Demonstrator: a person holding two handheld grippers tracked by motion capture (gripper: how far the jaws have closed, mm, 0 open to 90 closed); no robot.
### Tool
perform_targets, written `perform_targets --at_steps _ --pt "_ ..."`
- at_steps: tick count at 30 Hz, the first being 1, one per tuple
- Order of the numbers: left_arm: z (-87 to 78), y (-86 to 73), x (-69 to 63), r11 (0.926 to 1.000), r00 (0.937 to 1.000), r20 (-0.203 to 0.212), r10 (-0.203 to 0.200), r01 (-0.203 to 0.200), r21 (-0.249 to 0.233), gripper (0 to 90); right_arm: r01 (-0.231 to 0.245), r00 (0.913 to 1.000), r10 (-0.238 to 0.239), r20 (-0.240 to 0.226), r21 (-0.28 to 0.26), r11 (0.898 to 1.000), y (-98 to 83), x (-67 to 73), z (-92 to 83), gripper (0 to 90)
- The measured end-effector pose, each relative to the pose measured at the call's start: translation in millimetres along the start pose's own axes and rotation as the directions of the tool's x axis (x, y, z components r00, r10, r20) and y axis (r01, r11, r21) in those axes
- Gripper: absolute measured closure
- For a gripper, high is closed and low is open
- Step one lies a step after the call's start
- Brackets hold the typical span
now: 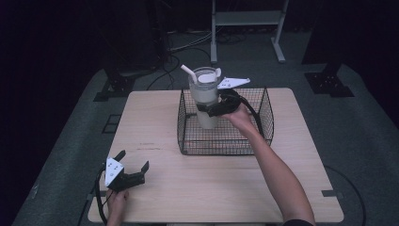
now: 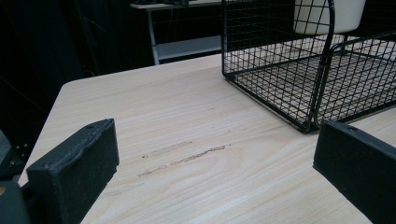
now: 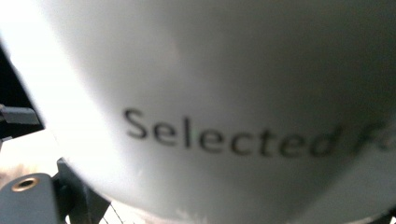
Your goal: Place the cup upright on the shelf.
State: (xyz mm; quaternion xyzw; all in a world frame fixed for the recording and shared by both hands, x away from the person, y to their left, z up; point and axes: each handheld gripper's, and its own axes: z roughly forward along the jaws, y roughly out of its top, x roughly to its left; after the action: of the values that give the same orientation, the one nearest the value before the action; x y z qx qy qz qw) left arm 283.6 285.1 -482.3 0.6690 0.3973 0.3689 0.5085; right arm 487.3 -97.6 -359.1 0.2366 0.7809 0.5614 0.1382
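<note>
**Tumbler held over the wire basket**

The right claw (image 1: 214,109) is clamped on the side of a tall, pale cream plastic tumbler (image 1: 205,96) with a clear lid and a white straw (image 1: 188,72) that leans toward the left. The tumbler stands upright inside the black wire-mesh basket (image 1: 263,120), in its back left part; whether its base rests on the basket floor or hangs just above it cannot be told. In the right gripper view the tumbler's wall (image 3: 224,102) sits right against the lens, with the grey printed word "Selected" across it.

The basket sits on the far half of the light wooden counter (image 1: 211,183). The left claw (image 1: 134,168) rests at the near left corner of the counter, well apart from the basket, its jaws spread wide with nothing between them. In the left gripper view, bare counter (image 2: 177,121) with a few scuff marks (image 2: 187,156) lies between those jaws, and the basket's corner (image 2: 308,93) stands beyond.
</note>
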Motion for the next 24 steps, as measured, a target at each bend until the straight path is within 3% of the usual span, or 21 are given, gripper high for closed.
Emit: perform_targets --at_steps 14,24 --pt "-0.5 -0.2 1.1 1.0 1.0 0.0 -0.005 0.005 -0.003 0.0 -0.02 0.9997 0.021 -0.013 0.056 0.998 -19.4 -9.2 22.5 8.2" --pt "-0.1 -0.4 0.8 0.9999 1.0 0.001 -0.008 0.008 -0.007 0.0 -0.009 0.999 0.013 -0.043 0.099 0.995 -31.0 -14.2 33.8 8.2"
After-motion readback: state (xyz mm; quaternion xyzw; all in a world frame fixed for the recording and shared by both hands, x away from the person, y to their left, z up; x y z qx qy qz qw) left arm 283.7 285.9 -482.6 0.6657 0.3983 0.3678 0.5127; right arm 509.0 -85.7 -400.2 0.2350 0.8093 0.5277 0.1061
